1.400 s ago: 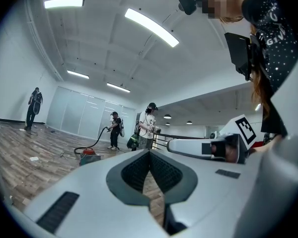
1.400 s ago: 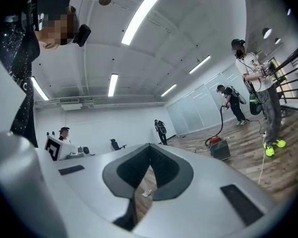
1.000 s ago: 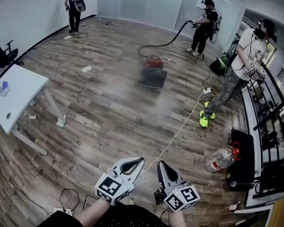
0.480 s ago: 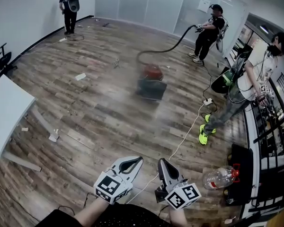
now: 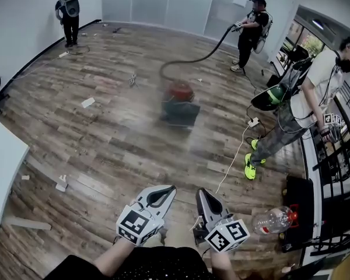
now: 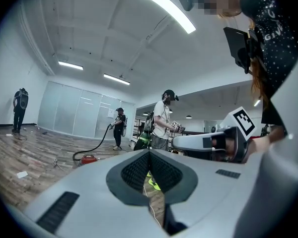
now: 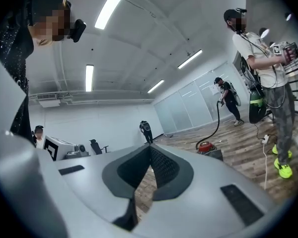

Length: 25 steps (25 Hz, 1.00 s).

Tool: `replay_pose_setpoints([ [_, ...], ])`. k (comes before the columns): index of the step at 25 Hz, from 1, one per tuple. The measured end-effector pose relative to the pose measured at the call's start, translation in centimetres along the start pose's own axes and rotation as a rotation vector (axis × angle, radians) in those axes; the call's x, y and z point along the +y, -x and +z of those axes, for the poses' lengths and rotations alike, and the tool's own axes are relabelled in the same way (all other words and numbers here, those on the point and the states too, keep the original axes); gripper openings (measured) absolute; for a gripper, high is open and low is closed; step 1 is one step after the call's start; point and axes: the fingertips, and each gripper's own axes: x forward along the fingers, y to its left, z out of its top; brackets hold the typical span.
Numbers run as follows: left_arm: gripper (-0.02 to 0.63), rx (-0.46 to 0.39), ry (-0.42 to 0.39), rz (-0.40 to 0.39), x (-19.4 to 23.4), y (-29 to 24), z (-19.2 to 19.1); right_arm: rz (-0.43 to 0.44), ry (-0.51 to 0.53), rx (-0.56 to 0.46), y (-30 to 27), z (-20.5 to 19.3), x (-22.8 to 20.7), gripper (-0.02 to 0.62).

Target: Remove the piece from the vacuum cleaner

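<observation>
A red vacuum cleaner (image 5: 179,91) with a dark base sits on the wooden floor in the middle distance; it also shows small in the left gripper view (image 6: 89,158) and the right gripper view (image 7: 206,146). Its black hose (image 5: 205,53) runs up to a person at the far right who holds the wand. My left gripper (image 5: 171,188) and right gripper (image 5: 199,191) are side by side at the bottom of the head view, both shut and empty, pointing level toward the vacuum and well short of it.
A white cable (image 5: 235,156) crosses the floor to a power strip (image 5: 252,122). A person in yellow shoes (image 5: 306,112) stands at right; another stands in the far left corner (image 5: 67,16). A clear bottle (image 5: 272,219) lies at lower right. A white table (image 5: 0,162) is at left; scraps litter the floor.
The whole view has advanced across the floor toward the vacuum: the table slid off to the left, the bottle and vacuum sit closer. Both grippers stayed shut and side by side.
</observation>
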Motion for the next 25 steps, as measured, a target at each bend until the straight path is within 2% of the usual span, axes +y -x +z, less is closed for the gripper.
replay_pose_setpoints([
  [7, 0.008, 0.014, 0.028, 0.017, 4.2, -4.6, -0.6, 0.008, -0.031, 0.032, -4.7, -0.3, -4.4, 0.011],
  [10, 0.008, 0.015, 0.036, 0.031, 6.9, -8.0, -0.2, 0.015, -0.045, 0.043, -8.1, 0.2, -7.7, 0.011],
  [19, 0.008, 0.006, 0.016, 0.071, 17.1, -22.3, 3.9, 0.054, -0.044, 0.002, -19.9, 7.3, -20.5, 0.011],
  [25, 0.008, -0.01, 0.004, 0.145, 23.7, -28.1, 5.4, 0.082, -0.038, 0.009, -25.8, 9.8, -27.8, 0.011],
])
